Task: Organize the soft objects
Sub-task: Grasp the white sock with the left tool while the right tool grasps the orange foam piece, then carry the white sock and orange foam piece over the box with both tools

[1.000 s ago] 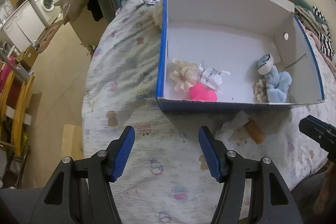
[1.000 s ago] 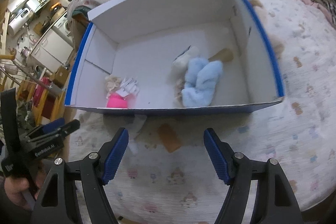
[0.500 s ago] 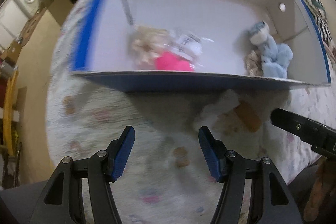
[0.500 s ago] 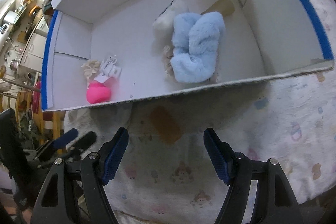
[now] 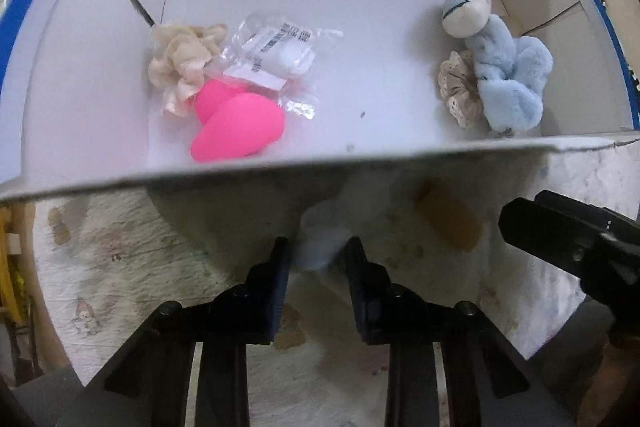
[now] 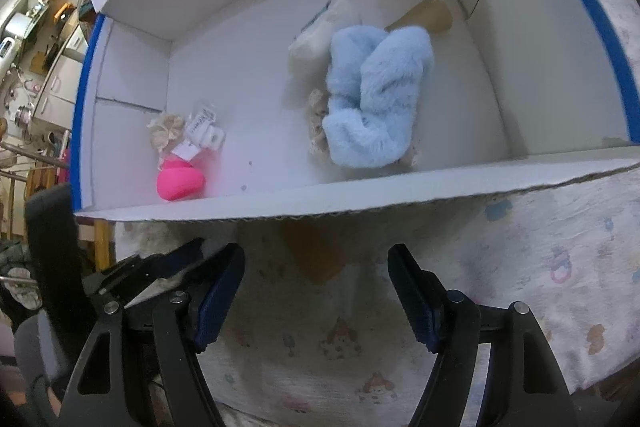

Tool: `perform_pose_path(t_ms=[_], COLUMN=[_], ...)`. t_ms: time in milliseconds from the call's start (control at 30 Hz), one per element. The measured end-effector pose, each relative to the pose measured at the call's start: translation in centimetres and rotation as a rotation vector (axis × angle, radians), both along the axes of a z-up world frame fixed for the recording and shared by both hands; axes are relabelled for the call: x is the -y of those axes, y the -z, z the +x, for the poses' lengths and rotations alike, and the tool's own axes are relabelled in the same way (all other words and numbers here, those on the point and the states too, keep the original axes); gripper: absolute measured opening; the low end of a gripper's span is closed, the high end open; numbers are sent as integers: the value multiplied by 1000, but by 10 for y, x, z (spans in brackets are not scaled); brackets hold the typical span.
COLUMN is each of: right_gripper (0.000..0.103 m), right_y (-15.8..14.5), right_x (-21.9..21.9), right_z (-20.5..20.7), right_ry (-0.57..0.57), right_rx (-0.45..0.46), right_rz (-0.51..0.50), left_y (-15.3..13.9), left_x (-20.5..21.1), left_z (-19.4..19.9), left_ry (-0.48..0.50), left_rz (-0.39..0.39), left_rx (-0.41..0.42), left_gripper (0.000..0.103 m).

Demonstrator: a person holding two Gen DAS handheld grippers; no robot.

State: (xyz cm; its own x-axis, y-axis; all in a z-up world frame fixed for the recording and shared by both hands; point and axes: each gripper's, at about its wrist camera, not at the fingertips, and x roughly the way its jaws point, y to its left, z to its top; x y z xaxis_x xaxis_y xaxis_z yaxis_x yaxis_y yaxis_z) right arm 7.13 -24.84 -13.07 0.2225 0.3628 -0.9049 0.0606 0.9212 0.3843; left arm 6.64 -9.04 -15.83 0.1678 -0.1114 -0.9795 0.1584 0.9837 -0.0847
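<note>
We see left gripper fingers narrowed around pale fluffy white soft piece, blurred, on printed bed sheet just before white cardboard box. Right gripper fingers wide, empty.

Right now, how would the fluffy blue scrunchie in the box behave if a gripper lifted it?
The fluffy blue scrunchie looks plush and folded over itself, so it would likely flop and squash. It probably weighs little for its bulk. It touches the lace scrunchie, which may snag and drag along.

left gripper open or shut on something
Shut on the white soft item: the left gripper has narrowed its fingers around it, just outside the box.
</note>
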Motion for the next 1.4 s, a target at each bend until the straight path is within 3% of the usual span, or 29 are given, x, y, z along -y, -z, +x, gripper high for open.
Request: perform_pose_path(t_ms=[233,500,533,600,667,800,833,1033,1400], right_gripper=[78,77,73,50,42,10,8,8,8], right_y=[19,32,33,35,37,34,31,7,-9], right_x=[-17,-53,-56,-62,-64,-67,-66,-71,-70], right_z=[5,4,4,3,3,0,-1,-7,-31], right_ry=[-41,-179,-194,-224,-237,-252,-252,-274,-306], right_rx=[-19,10,14,20,16,37,46,125,165], right_rz=[-70,-204,-209,-212,-191,-200,-192,-152,-101], left_y=[-11,-12,-13,-15,-18,-20,-24,-37,-66], left_x=[-29,-58,-61,-65,-71,-64,-65,-59,-68], left_z=[-4,-4,-4,-3,-2,-3,-3,-13,-53], left_ry=[-66,-130,-135,-145,-147,-150,-150,-170,-190], left_rz=[64,63,62,60,58,53,54,51,101], left_rx=[45,40,42,49,51,56,59,85,186], left_gripper=[25,25,25,25,25,25,25,25,25])
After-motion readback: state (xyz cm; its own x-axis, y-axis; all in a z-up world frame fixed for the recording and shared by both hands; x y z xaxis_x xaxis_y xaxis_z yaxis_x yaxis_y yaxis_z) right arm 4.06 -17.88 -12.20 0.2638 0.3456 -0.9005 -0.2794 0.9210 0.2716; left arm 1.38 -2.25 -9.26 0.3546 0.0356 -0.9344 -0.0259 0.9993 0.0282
